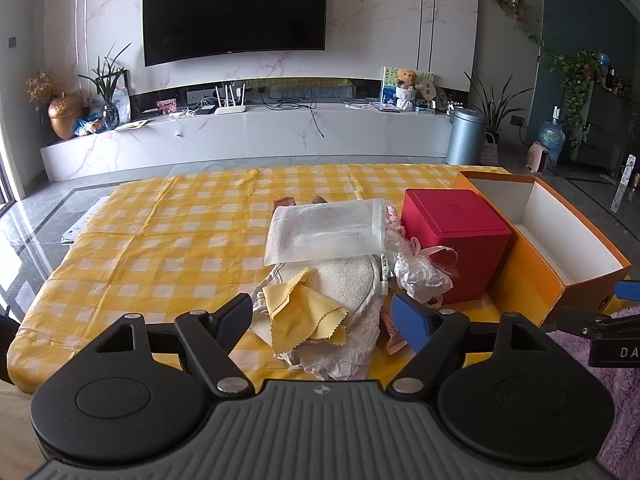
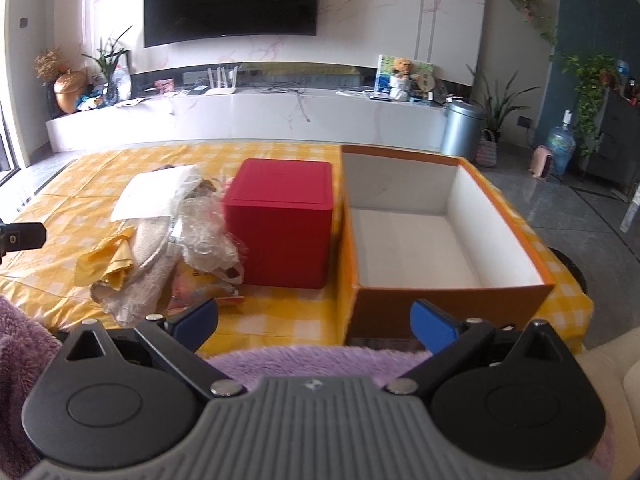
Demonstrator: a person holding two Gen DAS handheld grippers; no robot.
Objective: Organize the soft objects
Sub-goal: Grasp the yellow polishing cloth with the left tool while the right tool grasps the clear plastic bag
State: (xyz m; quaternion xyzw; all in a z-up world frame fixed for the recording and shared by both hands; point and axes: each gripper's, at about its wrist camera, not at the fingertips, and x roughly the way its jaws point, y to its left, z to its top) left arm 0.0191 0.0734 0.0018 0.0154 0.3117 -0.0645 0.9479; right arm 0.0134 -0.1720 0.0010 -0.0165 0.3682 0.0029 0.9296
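Two grippers hang over the near edge of a table covered by a yellow checked cloth. On the left, the left gripper has its jaws spread wide with nothing pinched between them; they frame the near end of a heap of soft things without touching it. That heap sits around the middle of the cloth: a yellow wiping cloth on its near side, draped over a cream towel, with a frosted plastic pouch lying flat on top toward the far edge and crumpled clear plastic bunched against the heap's right side. Just right of the plastic stands a closed red box, and touching or nearly touching it on the right is an open orange box with a bare white inside, reaching to the right edge of the cloth. The right gripper is before that box, jaws wide apart, pads pressing on nothing. A purple fleece lies under it at the near edge.
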